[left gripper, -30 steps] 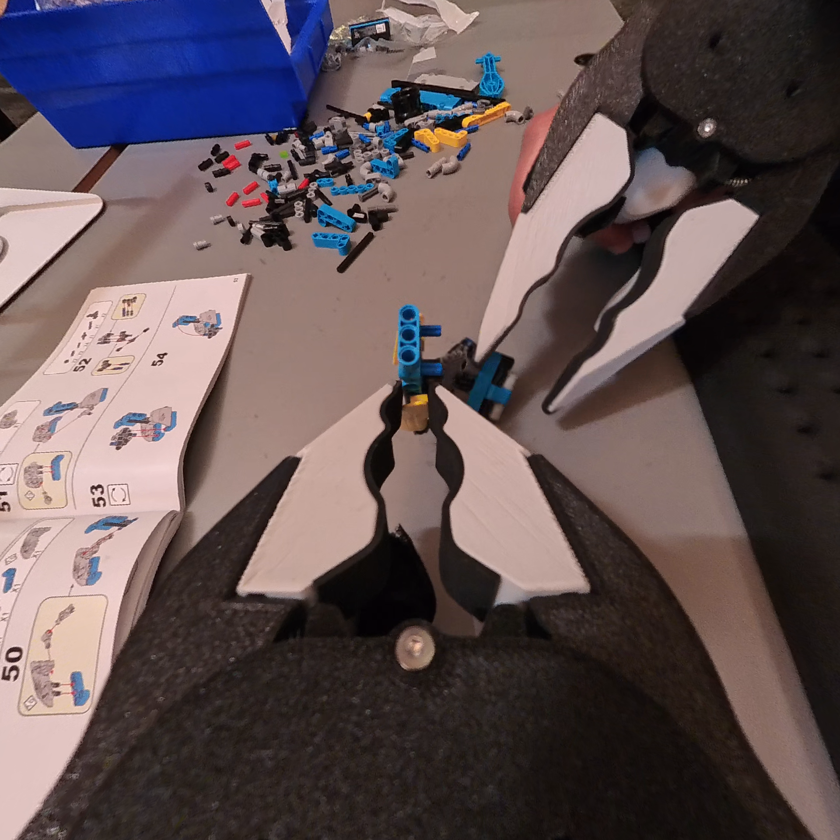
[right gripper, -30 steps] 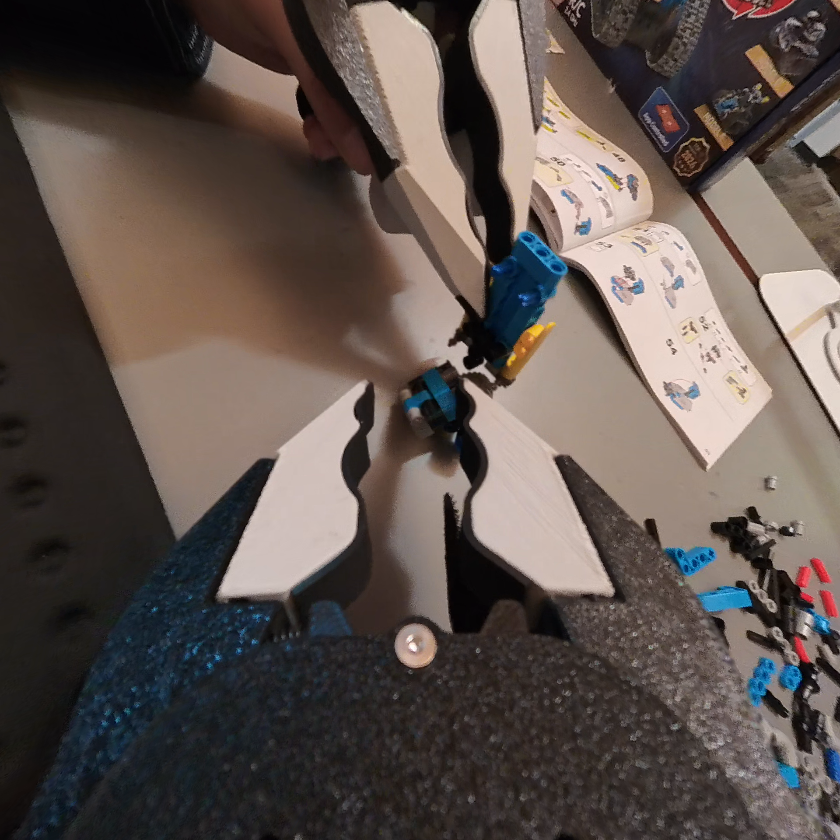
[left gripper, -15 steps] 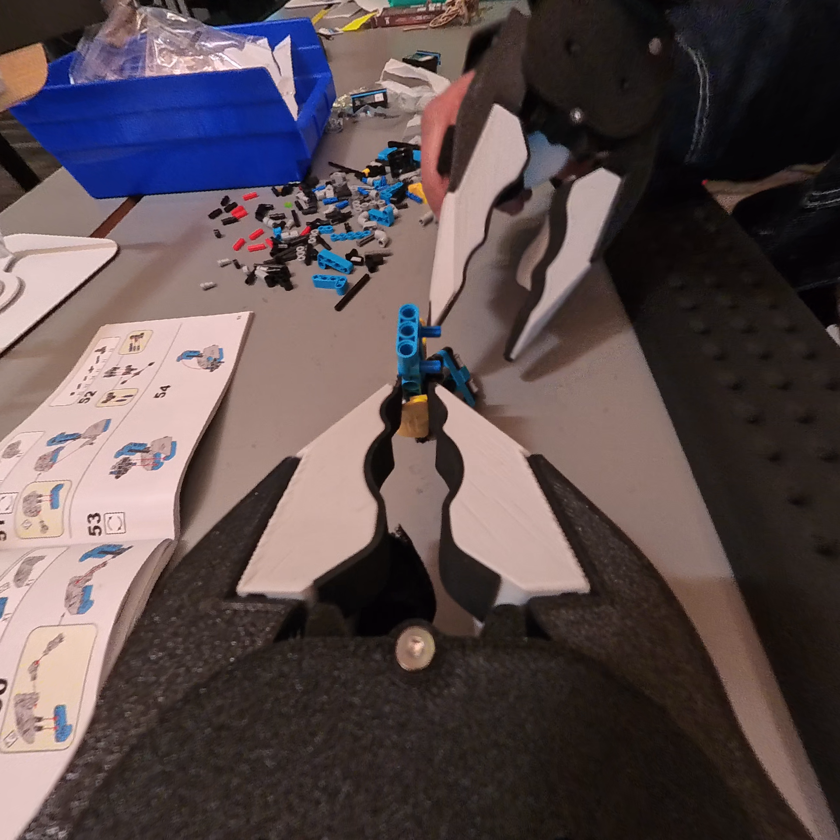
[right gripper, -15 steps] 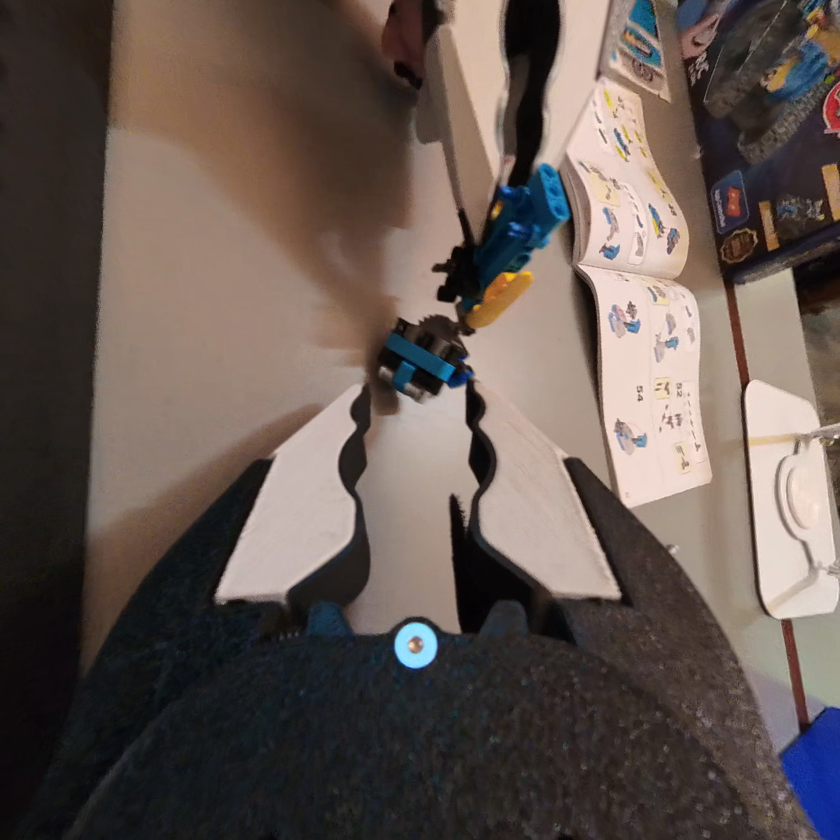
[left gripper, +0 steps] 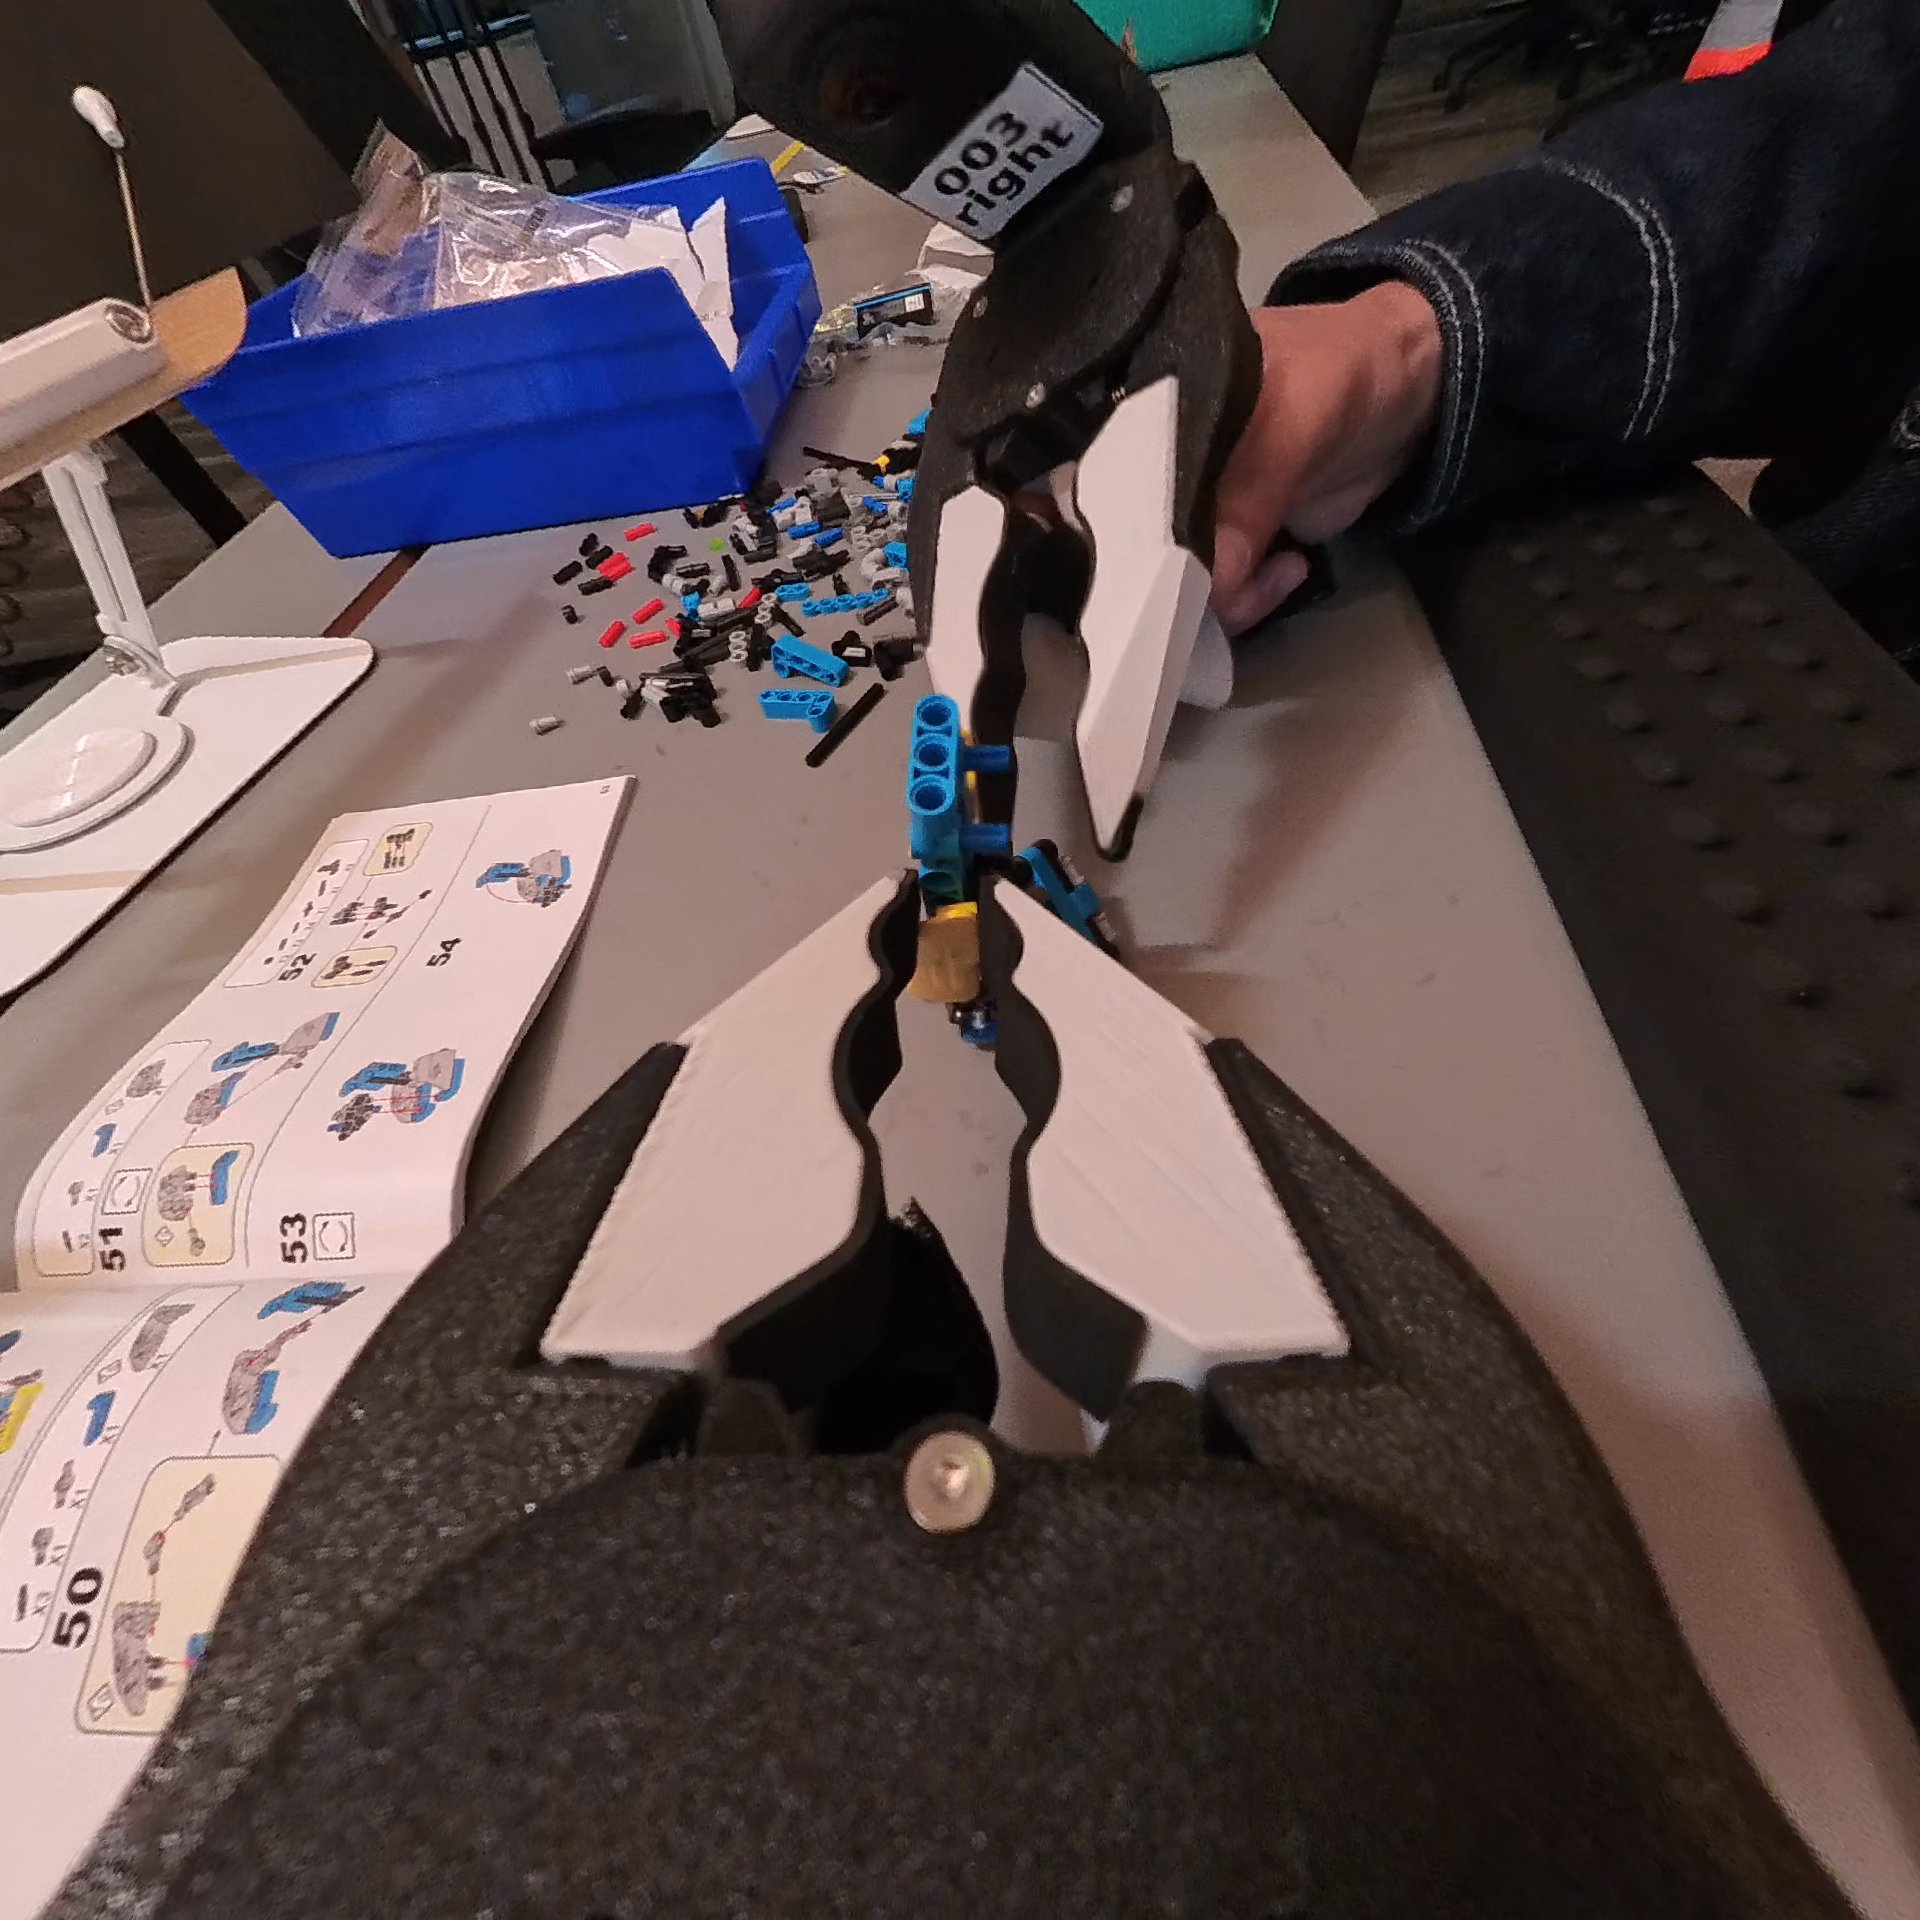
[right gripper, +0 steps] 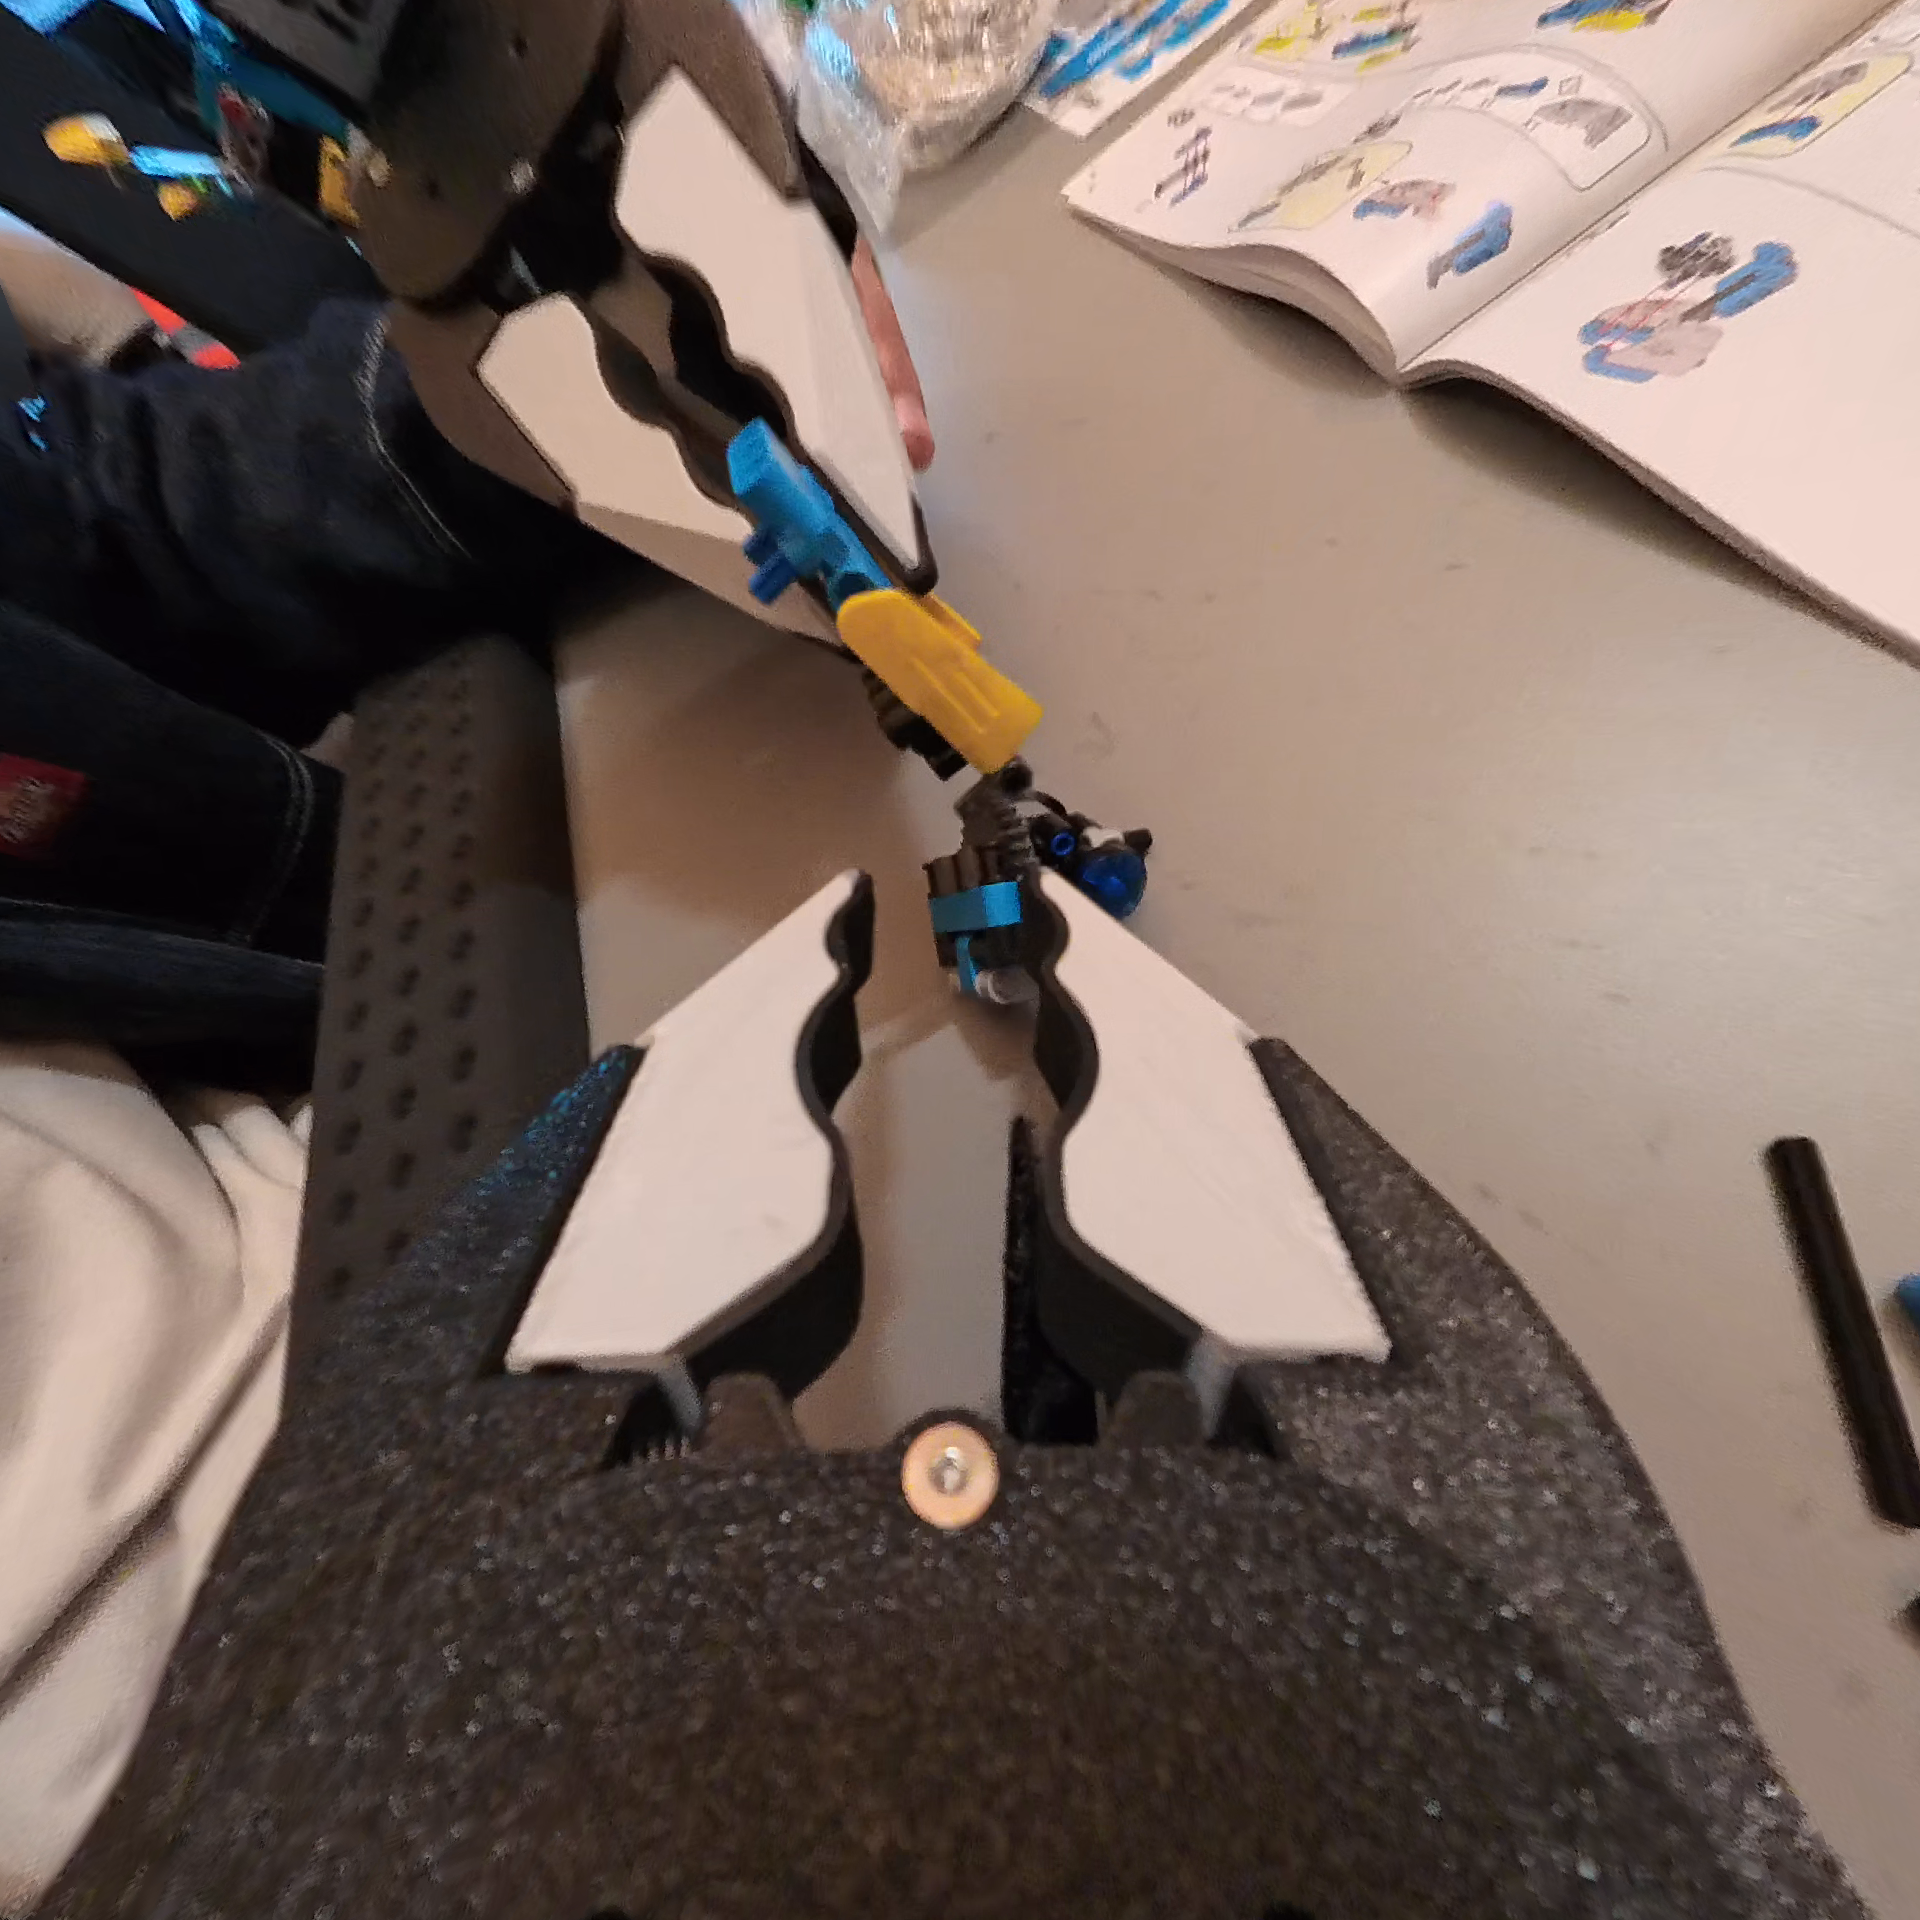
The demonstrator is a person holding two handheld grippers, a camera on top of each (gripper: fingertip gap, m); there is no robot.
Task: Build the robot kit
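My left gripper [left gripper: 948,891] is shut on a small brick assembly [left gripper: 933,774]: a blue holed beam, a yellow piece [left gripper: 943,958] and black links. It holds this just above the grey table [left gripper: 1299,1039]. In the right wrist view the left gripper [right gripper: 868,597] comes in from the top, with the blue beam [right gripper: 795,520] and the yellow piece [right gripper: 935,665] sticking out. A blue-and-black end part [right gripper: 982,914] hangs from the links. It sits between the tips of my open right gripper [right gripper: 951,883], against the right finger. In the left wrist view the right gripper [left gripper: 1055,831] points down just behind the assembly.
An open instruction booklet [left gripper: 343,997] lies on the left. Behind it are a white stand base [left gripper: 208,696], a blue bin [left gripper: 499,405] holding plastic bags, and a pile of loose pieces [left gripper: 748,592]. A black dotted mat [left gripper: 1662,727] runs along the table's right edge. A black axle [right gripper: 1839,1320] lies nearby. The grippers' ends are close to 5 centimetres from one another.
The right gripper has lifted, swung round and come down behind the assembly, its open tips now around the blue-and-black end part. The left gripper has kept its hold.
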